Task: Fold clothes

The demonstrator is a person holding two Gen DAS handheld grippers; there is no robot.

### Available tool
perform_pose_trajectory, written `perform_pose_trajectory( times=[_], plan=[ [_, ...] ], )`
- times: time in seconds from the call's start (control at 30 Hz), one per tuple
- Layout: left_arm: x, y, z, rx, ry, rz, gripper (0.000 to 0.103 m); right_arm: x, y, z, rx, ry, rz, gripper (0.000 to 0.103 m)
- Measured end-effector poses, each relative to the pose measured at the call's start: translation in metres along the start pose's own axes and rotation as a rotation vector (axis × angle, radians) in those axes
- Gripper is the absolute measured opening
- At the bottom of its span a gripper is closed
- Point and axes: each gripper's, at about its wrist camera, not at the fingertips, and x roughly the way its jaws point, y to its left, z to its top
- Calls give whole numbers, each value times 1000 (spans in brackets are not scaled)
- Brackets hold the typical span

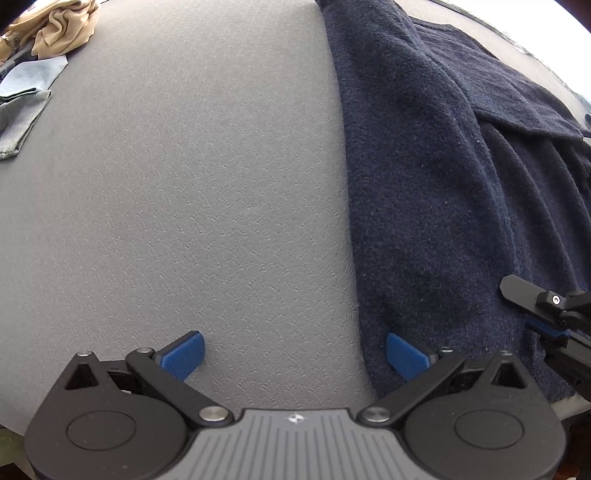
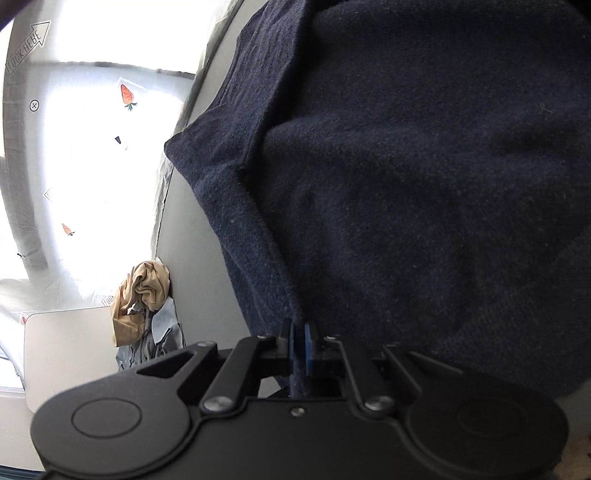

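Note:
A navy blue garment (image 1: 443, 166) lies on the grey table (image 1: 184, 203), on its right half, with folds over its far part. My left gripper (image 1: 295, 356) is open and empty, low over the table; its right pad lies at the garment's near left edge, its left pad over bare table. My right gripper (image 2: 302, 339) is shut on an edge of the navy garment (image 2: 406, 184), with cloth pinched between its blue pads. The right gripper also shows at the right edge of the left wrist view (image 1: 550, 317), resting on the garment.
A heap of other clothes lies at the table's far left corner: a tan piece (image 1: 55, 29) on top of light blue and grey pieces (image 1: 22, 110). The same heap (image 2: 144, 295) shows in the right wrist view, by the table edge. A bright white sheet with carrot prints (image 2: 92, 147) hangs beyond the table.

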Motion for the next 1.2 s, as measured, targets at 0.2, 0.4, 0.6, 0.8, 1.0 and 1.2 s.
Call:
perform_pose_trajectory(
  times=[0.2, 0.4, 0.6, 0.8, 1.0, 1.2],
  plan=[
    [-2, 4, -3, 0, -7, 6, 103, -4, -6, -1, 23, 30, 10, 25],
    [-6, 11, -4, -5, -4, 10, 103, -10, -12, -7, 14, 46, 13, 28],
    [-9, 19, -2, -8, 20, 11, 103, -17, 8, -9, -131, 22, 20, 5],
    [-13, 27, 0, -13, 48, 14, 103, -22, 18, -6, -182, 14, -1, 5],
    [-22, 40, -1, -40, 71, 3, 103, -27, 2, 1, -114, 20, -18, 5],
    [-27, 52, -10, -37, 97, 44, 103, -40, 11, 4, -203, -25, -43, 5]
  ],
)
